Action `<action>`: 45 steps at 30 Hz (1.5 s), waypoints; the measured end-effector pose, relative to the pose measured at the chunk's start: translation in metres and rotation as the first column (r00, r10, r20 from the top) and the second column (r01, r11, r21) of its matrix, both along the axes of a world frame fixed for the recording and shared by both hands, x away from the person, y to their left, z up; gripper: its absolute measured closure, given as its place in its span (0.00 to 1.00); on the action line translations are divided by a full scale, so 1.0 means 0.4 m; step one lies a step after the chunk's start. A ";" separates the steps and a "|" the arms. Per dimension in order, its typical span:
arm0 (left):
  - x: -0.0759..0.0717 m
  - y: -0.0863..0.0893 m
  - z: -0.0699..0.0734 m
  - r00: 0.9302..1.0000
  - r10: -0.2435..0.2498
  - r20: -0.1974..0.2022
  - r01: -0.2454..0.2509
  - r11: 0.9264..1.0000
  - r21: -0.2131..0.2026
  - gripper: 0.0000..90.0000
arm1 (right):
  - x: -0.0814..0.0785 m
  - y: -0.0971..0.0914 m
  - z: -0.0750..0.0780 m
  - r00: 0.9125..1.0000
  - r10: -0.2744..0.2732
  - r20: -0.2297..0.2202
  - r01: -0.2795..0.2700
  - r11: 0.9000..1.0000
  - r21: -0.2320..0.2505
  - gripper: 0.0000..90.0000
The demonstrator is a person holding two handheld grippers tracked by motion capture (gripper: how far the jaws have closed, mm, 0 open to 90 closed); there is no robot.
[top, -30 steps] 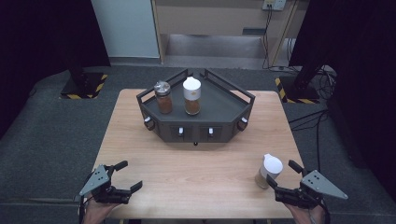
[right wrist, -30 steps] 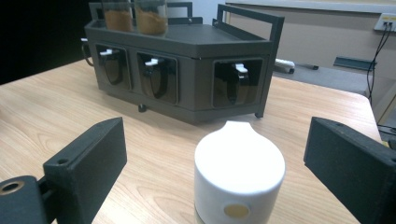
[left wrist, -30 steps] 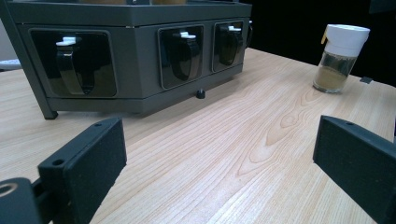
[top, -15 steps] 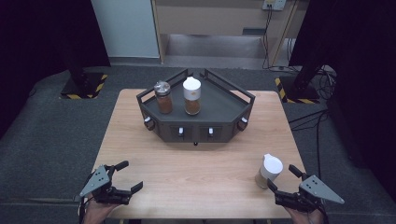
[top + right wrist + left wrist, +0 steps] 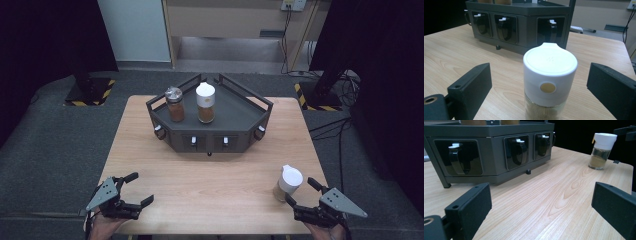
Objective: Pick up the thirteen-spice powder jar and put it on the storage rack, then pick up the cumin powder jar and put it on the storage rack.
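Dark room, grey carpeted floor; a pale wooden table [image 5: 210, 170] is sitting in the middle under the high camera. At its far half a dark grey angular metal rack [image 5: 235, 125] is standing, with small white-tipped hooks along its front face. Two jars are resting on the rack's top: a clear jar with a silver lid [image 5: 175, 104] holding reddish-brown powder, and just beside it a taller jar with a white cap [image 5: 205, 102].

The thing in hand: a small glass spice jar with a white flip cap [image 5: 287, 183], upright on the table's near right corner, holding tan powder (a small gold dot is showing on the cap in the right gripper view). The right gripper [image 5: 302, 200] is sitting just behind it, jaws spread wide. In the right gripper view the jar [image 5: 549, 82] is standing between the two black jaws, touching neither.

The left gripper [image 5: 139, 189] is hovering over the near left edge, jaws likewise wide apart and holding nothing. In the left gripper view it is pointing across bare wood toward the rack [image 5: 489, 152], well apart from the spice jar [image 5: 602, 151].
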State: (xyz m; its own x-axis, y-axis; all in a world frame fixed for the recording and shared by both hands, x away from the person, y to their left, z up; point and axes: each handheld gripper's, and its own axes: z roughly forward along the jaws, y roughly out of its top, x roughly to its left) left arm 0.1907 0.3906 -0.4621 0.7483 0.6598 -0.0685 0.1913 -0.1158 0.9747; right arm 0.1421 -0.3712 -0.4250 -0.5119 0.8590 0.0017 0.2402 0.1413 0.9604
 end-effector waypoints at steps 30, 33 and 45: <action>0.000 -0.003 0.002 1.000 -0.003 -0.002 0.003 1.000 0.006 0.02 | -0.020 -0.007 0.009 0.999 -0.009 0.035 0.008 0.999 0.035 0.06; 0.000 -0.003 0.002 1.000 -0.002 -0.003 0.002 1.000 0.006 0.02 | -0.025 -0.005 0.022 0.999 -0.007 0.042 0.006 0.999 0.033 0.06; 0.001 -0.004 0.002 1.000 -0.002 -0.009 0.002 1.000 0.008 0.02 | -0.008 0.002 0.077 1.000 -0.008 0.018 0.007 1.000 0.018 0.06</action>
